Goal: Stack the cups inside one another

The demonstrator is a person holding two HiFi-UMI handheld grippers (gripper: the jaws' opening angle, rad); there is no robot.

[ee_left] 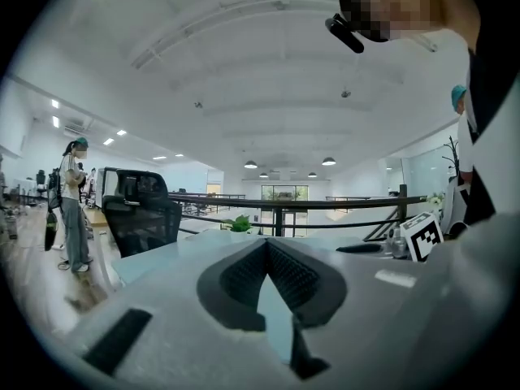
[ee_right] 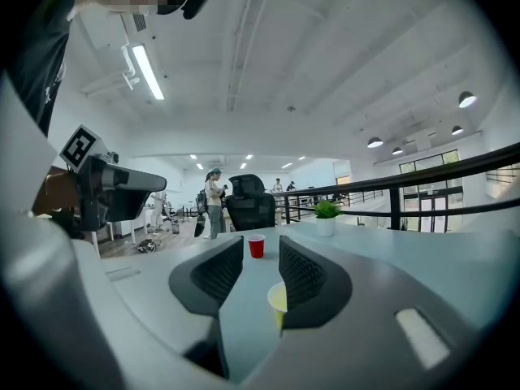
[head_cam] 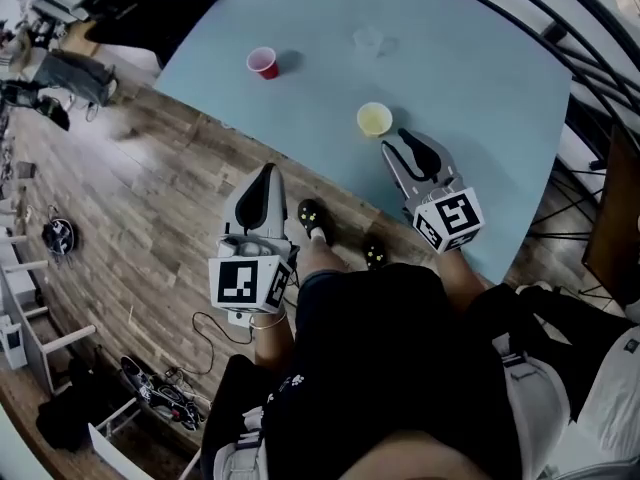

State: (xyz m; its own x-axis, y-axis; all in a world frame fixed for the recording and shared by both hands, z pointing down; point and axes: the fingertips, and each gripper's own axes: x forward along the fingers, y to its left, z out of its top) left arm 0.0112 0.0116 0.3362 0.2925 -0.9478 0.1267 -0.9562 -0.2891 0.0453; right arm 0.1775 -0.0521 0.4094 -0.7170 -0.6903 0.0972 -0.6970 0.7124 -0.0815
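Closest to us is the person's dark top [head_cam: 390,368], and just past it are the two claws. The left claw [head_cam: 267,173] is shut tight with nothing in it. It hangs over the wood floor [head_cam: 150,198], well away from the yellow cup [head_cam: 374,119].

The right claw [head_cam: 397,141] is open a little and holds nothing. Its tips are just beside the yellow cup, on the near side, and the cup is not between them.

The yellow cup stands near the edge of the blue worktop [head_cam: 480,98]. The red cup [head_cam: 262,62] is far behind it, off to the left. A clear cup [head_cam: 368,40] stands well behind it.

No cup sits inside another, so I think this is the start: reaching for the first cup. Next the right claw should open wider, slide around the yellow cup and squeeze it softly so it does not tip.
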